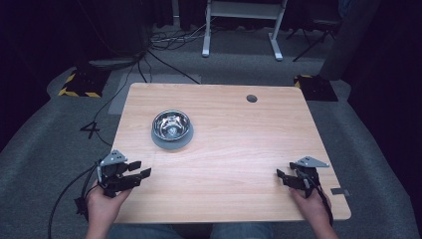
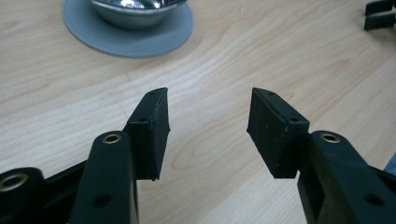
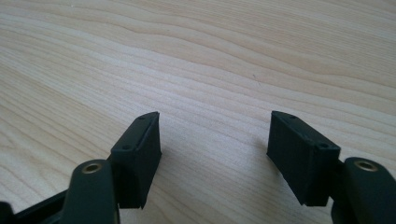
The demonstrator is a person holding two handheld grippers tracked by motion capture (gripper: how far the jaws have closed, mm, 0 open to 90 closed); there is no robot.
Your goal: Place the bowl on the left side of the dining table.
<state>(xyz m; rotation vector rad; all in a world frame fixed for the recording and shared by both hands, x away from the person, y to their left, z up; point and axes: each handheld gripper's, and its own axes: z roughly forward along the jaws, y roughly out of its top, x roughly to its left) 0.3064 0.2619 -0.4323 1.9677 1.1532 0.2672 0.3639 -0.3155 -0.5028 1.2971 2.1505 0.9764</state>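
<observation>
Resting at counter (image 1: 224,159) edge, left gripper (image 1: 135,172) and right gripper (image 1: 284,178) fingers spread, empty; likely readying approach; next calling for reaching toward bowl (image 1: 171,125).

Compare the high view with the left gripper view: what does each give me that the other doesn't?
High view alone: the whole table, the floor cables, both hands, the steel bowl's inside, and the right gripper near the table's right edge. Left gripper view alone: the left gripper close up, its fingers apart with bare wood between them. Both: the bowl on its grey base, the wooden tabletop, and both grippers, open.
</observation>
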